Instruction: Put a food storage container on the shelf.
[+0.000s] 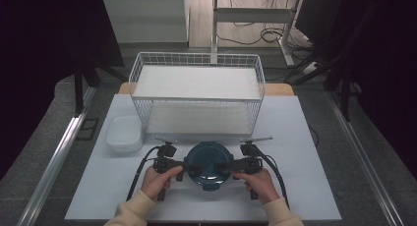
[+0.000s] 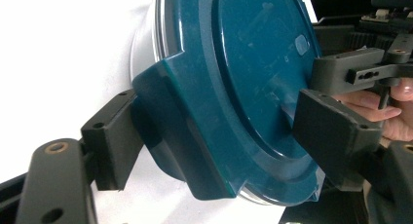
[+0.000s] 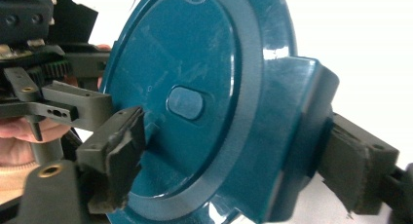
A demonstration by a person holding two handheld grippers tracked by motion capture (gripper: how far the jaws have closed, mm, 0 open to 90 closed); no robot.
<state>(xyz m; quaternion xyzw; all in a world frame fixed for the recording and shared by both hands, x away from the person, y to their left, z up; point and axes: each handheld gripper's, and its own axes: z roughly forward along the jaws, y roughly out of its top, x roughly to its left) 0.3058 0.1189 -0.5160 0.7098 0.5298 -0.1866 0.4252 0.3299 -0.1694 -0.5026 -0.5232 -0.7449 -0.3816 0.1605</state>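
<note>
Teal lid (image 1: 209, 163), no legible label, 2 grippers' fingers (image 2: 336, 136) clamping tabs.

High view: above the table's (image 1: 305, 137) near edge, facing forward and down, distant | Left gripper view: close along its jaws, facing the teal lid (image 2: 243, 87) | Right gripper view: likewise, opposite side | Shared: teal lid (image 3: 195, 102).

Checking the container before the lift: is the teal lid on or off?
On. The teal lid covers the container, its side flap folded down over the rim.
</note>
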